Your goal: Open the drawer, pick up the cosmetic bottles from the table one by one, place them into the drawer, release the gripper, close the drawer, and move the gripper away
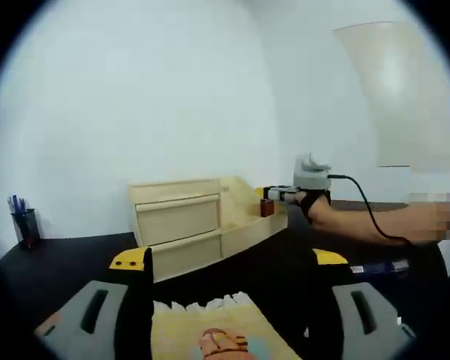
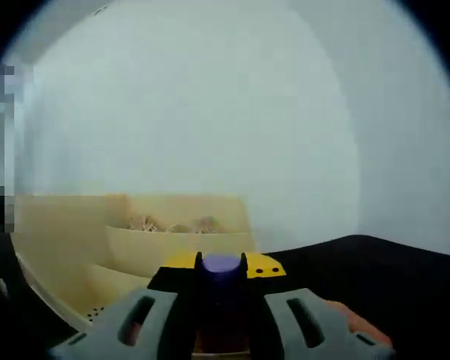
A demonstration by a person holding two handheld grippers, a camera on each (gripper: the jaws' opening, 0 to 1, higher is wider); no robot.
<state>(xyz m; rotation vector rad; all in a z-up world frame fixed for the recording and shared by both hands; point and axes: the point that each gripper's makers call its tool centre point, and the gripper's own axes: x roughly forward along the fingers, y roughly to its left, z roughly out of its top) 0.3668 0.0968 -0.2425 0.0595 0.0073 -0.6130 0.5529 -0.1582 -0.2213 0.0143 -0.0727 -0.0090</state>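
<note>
Bottle [image 2: 221, 292] between right jaws, beside drawer [image 2: 135, 247].

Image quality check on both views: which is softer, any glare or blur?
Right gripper view is softer: the drawer and the purple-capped bottle between the right gripper jaws look hazy, with a washed-out wall. Left gripper view is sharper: the wooden drawer unit and pen cup have clear edges; a bright patch glares at upper right; fisheye bends the table edge.
</note>
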